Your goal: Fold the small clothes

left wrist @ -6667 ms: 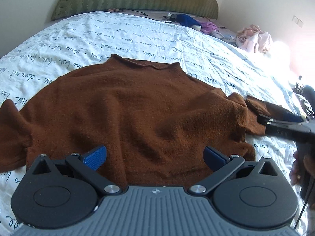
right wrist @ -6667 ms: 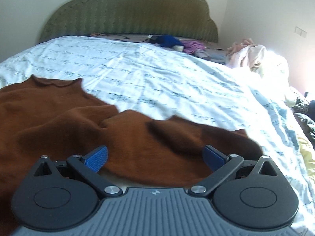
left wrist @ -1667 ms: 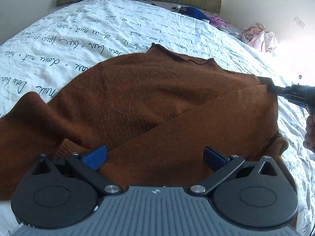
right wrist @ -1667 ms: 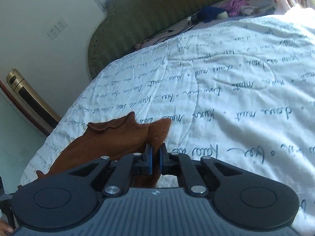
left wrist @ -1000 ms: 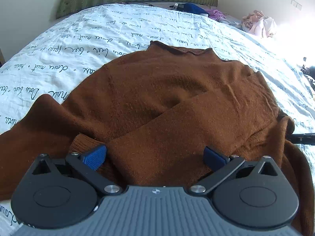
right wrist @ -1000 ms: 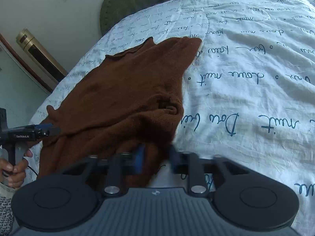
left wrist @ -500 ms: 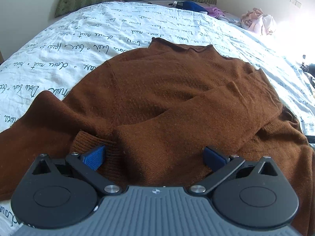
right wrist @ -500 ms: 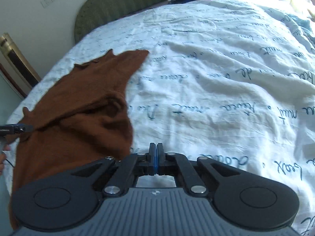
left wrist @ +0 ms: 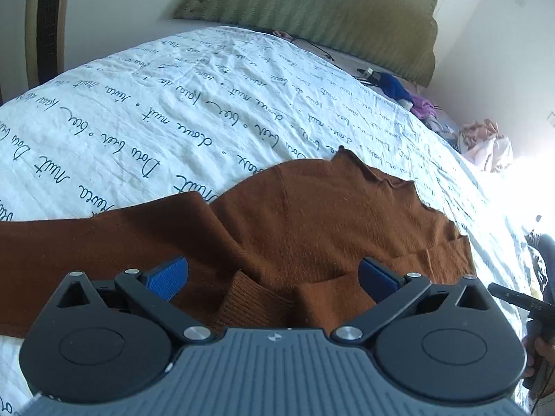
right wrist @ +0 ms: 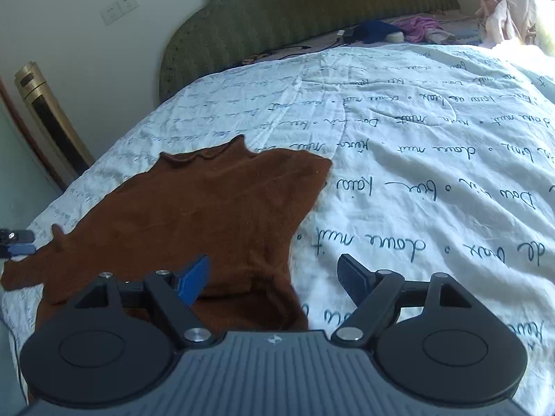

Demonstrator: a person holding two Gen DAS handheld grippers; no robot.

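A brown sweater (left wrist: 329, 222) lies flat on the white bedsheet (left wrist: 138, 131) with script print, neck toward the headboard. One sleeve is folded across the body, its ribbed cuff (left wrist: 249, 303) just in front of my left gripper (left wrist: 272, 275), which hovers open over the hem with nothing pressed between its blue pads. In the right wrist view my right gripper (right wrist: 274, 279) is opening above the sweater (right wrist: 208, 215); its side edge and bare sheet lie between the jaws, untouched. The right gripper's tip (left wrist: 517, 300) shows at the left view's right edge, and the left gripper (right wrist: 17, 244) at the right view's left edge.
A green padded headboard (right wrist: 312, 10) stands at the far end. Blue and purple clothes (right wrist: 392, 33) and a pink pile (right wrist: 506, 7) lie near it, with a cable. A gold tower appliance (right wrist: 48, 118) stands by the wall. A hand (left wrist: 539, 350) holds the right gripper.
The right gripper, shut half a second ago, now stands wide and has swung back toward the sweater. The left view has rolled and shifted left, showing the left sleeve stretched out.
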